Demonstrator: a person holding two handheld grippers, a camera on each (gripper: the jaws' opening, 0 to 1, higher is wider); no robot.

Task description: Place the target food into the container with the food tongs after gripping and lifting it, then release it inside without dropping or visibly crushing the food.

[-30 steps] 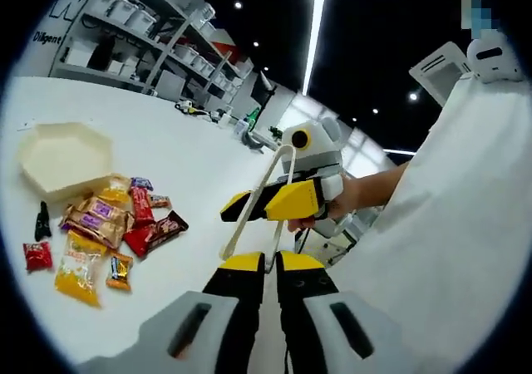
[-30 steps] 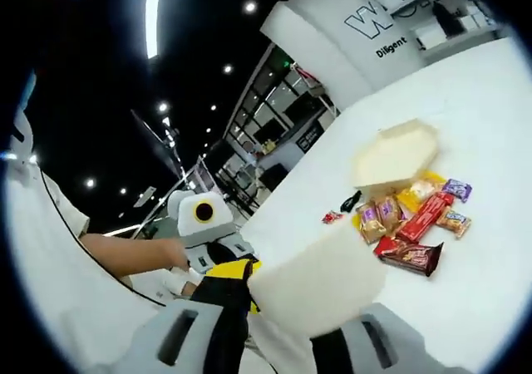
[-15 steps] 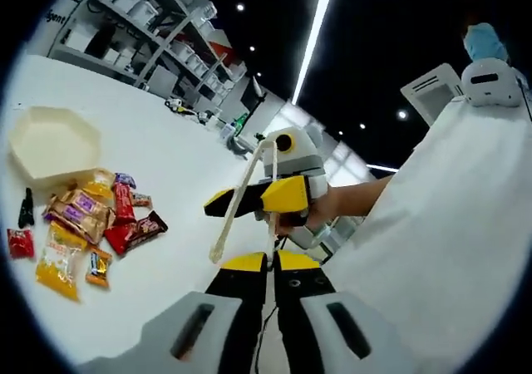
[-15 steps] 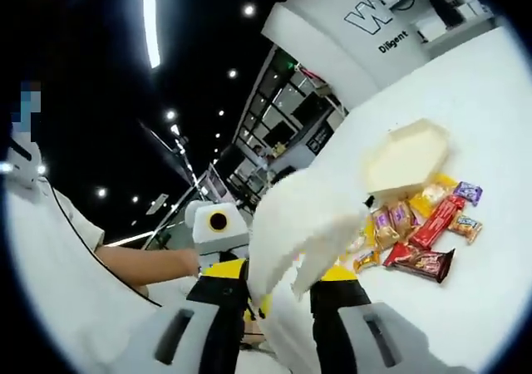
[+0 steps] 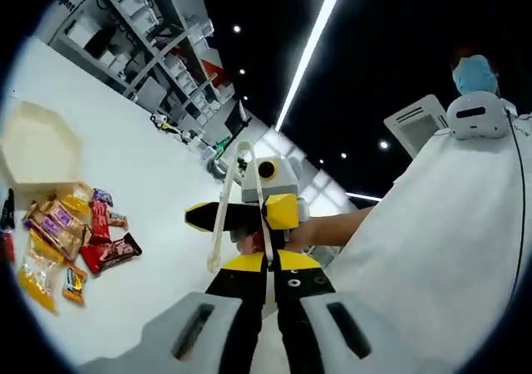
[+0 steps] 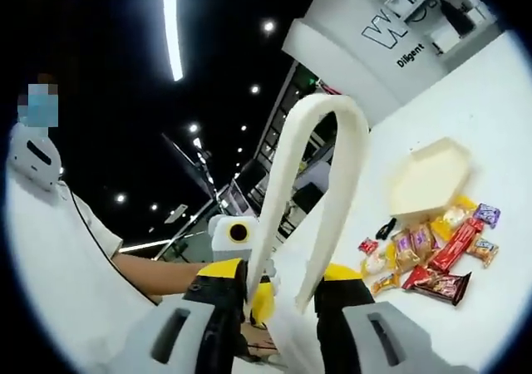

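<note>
Cream food tongs (image 5: 241, 187) stand loop-up above the table. My right gripper (image 5: 243, 216) is shut around both of their arms. In the right gripper view the tongs (image 6: 320, 166) rise between the jaws of the right gripper (image 6: 281, 287). My left gripper (image 5: 269, 262) is shut on the tip of one tong arm, and it appears again just behind the tongs as the left gripper (image 6: 253, 295). A cream hexagonal container (image 5: 37, 150) (image 6: 428, 174) lies open on the white table. Next to it is a pile of wrapped snacks (image 5: 75, 233) (image 6: 432, 253).
The white table (image 5: 158, 191) (image 6: 499, 116) stretches wide around the snacks. A person's white sleeve (image 5: 432, 224) and hand (image 5: 324, 228) are behind the right gripper. Shelves with bins (image 5: 125, 25) stand at the far side, and a white pillar with lettering (image 6: 391, 33) rises beyond the table.
The tongs have swung from lying across the right gripper's jaws to standing upright, loop on top. Both views have tilted up, and the two grippers have drawn closer together.
</note>
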